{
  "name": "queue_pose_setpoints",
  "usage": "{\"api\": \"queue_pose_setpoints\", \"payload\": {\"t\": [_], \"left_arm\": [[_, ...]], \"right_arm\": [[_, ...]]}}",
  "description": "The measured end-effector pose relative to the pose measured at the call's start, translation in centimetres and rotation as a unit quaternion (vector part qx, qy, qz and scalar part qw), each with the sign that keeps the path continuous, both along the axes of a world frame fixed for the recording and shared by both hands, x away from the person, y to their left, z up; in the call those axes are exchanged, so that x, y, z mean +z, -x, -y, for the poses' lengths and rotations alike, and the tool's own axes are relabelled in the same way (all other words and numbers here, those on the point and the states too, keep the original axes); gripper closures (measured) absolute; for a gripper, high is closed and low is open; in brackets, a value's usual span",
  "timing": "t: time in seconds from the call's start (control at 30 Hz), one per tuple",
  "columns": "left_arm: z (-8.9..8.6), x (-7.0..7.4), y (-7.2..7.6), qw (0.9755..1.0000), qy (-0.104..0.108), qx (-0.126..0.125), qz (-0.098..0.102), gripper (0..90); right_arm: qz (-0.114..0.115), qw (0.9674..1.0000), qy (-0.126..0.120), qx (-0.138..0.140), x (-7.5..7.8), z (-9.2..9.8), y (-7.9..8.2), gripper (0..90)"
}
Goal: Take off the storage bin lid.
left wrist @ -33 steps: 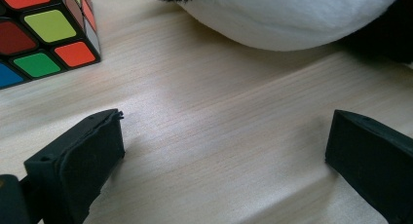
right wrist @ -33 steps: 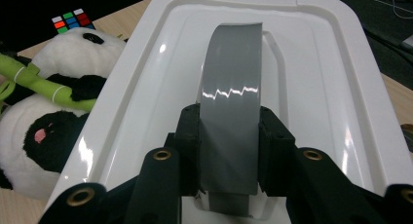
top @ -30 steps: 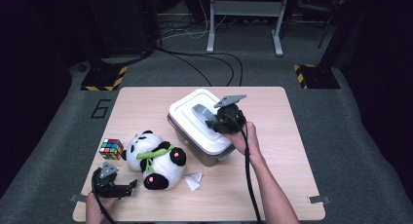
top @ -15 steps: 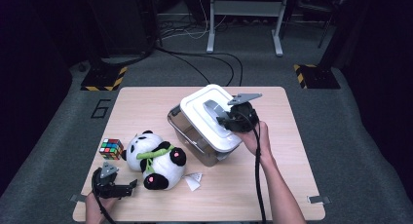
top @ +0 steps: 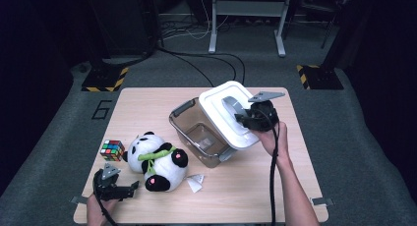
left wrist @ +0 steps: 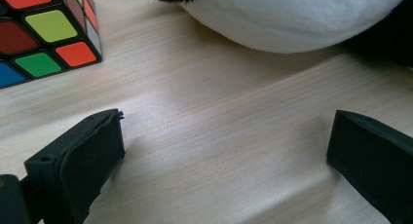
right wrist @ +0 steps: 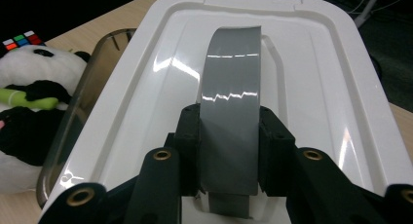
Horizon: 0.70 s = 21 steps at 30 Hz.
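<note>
High view: the white lid (top: 227, 113) is pinched by its grey handle (top: 233, 106) in the right hand-held gripper (top: 244, 119), tilted, its lower edge resting over the 3 o'clock side of the clear box (top: 196, 132). The box sits at tabletop (top: 147, 103) centre. The panda (top: 156, 160) lies at 8 o'clock of the box, the cube (top: 112, 150) at 9 o'clock of the panda. The left hand-held gripper (top: 129, 188) is seen at the near left edge, jaws spread, nothing between.

Left gripper view: jaws are spread wide over bare tabletop; cube (left wrist: 44, 34) at 11 o'clock, panda (left wrist: 302, 19) at 1 o'clock.

Right gripper view: jaws are pressed on the handle (right wrist: 229, 121); lid (right wrist: 311, 87) behind, box (right wrist: 92, 92) at 9 o'clock.
</note>
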<state>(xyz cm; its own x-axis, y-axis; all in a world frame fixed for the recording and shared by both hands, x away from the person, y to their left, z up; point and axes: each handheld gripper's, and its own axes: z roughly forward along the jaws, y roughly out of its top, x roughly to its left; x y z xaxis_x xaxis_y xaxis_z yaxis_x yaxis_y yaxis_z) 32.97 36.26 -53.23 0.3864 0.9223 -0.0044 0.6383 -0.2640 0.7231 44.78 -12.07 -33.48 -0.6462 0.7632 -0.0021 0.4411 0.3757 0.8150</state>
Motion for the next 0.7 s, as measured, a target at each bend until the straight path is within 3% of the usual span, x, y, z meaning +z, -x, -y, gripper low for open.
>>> {"api": "queue_pose_setpoints", "payload": {"t": [0.4,0.7], "left_arm": [[0.0,0.0,0.0,1.0,-0.001,0.0,-0.001,0.0],[0.0,0.0,0.0,1.0,0.0,0.0,-0.001,0.0]], "right_arm": [[0.0,0.9983,0.013,-0.058,-0.3,4.6,-0.1,67.2],[0.003,0.9945,0.0,-0.105,-0.2,7.7,-0.2,67.2]]}}
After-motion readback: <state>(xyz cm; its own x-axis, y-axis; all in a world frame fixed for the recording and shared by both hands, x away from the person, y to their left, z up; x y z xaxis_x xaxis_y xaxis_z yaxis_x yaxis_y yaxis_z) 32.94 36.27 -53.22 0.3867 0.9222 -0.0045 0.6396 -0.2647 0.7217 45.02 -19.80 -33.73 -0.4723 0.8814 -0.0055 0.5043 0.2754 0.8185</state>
